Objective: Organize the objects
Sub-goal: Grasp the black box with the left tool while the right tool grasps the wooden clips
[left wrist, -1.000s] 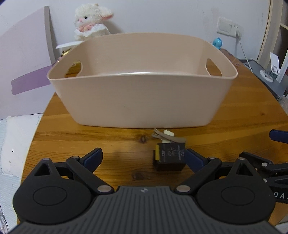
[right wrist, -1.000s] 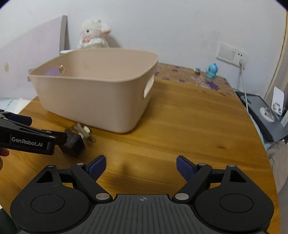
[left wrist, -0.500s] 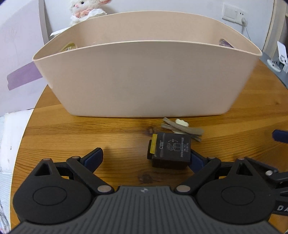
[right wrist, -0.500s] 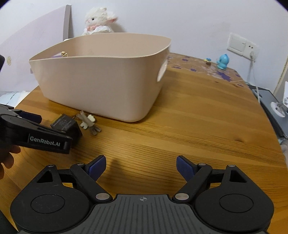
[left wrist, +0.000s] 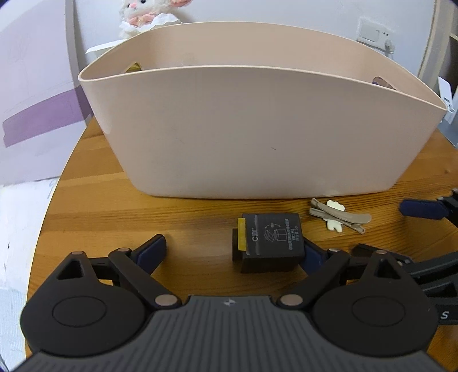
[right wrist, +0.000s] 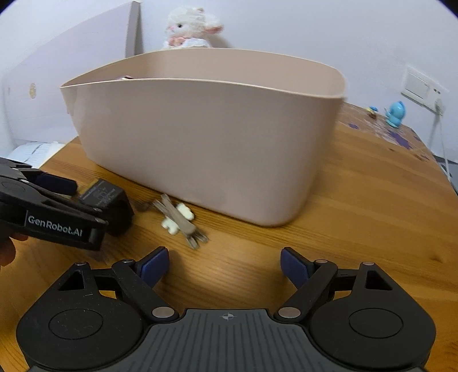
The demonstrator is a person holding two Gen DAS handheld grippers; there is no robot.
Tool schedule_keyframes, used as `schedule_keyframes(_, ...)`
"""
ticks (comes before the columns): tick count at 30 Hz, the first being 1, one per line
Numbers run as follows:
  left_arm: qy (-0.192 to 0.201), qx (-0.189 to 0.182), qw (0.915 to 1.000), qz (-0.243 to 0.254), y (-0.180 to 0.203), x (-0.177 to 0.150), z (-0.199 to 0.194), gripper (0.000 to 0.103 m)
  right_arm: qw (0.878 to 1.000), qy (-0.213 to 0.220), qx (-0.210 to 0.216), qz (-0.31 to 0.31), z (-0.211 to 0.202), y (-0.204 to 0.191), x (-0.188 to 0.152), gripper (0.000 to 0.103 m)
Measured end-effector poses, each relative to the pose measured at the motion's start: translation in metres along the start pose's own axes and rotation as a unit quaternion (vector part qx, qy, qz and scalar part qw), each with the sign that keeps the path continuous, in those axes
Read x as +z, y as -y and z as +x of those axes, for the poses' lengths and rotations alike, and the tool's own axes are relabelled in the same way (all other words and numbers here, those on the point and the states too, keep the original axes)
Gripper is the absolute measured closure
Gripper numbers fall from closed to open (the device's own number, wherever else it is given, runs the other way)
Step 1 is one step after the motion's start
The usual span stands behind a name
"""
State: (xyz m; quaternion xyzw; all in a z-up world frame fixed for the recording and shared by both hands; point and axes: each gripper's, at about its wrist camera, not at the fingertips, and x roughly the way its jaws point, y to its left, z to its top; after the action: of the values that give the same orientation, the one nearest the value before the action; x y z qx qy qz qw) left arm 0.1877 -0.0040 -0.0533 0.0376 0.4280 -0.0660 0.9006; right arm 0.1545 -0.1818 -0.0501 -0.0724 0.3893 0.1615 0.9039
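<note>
A small black box (left wrist: 269,240) with a yellow edge lies on the wooden table (left wrist: 114,217) in front of a large beige basket (left wrist: 257,128). My left gripper (left wrist: 232,253) is open around the box, whose right side rests against the right pad. Just right of the box lie crossed tan hair clips with a white bear charm (left wrist: 340,217). In the right wrist view, my right gripper (right wrist: 223,263) is open and empty, with the hair clips (right wrist: 180,220) a little ahead of its left finger. The black box (right wrist: 106,197) there sits behind the left gripper's near finger (right wrist: 57,223).
A plush sheep (right wrist: 191,27) sits behind the basket (right wrist: 206,143). At the far right are a blue figurine (right wrist: 396,113) and a wall socket (right wrist: 420,84). The round table's edge curves along the left (left wrist: 43,229). A white and purple panel (left wrist: 34,94) leans beyond it.
Both grippers have moved forward and lower toward the basket. The box now lies further between the left fingers. The right gripper has come close to the hair clips. Both remain open.
</note>
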Motion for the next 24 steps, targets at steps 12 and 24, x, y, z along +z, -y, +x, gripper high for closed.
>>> schedule_keyframes(12,0.022,-0.03,0.9989,0.026,-0.009,0.002,-0.004,0.056,0.999,0.011,0.038,-0.037,0.007,-0.015,0.014,0.062)
schedule_keyframes(24,0.023,-0.022,0.9991,0.027,-0.006,-0.012,-0.022,0.056,0.998,0.008,0.033,-0.057,-0.007,-0.022,0.006,0.094)
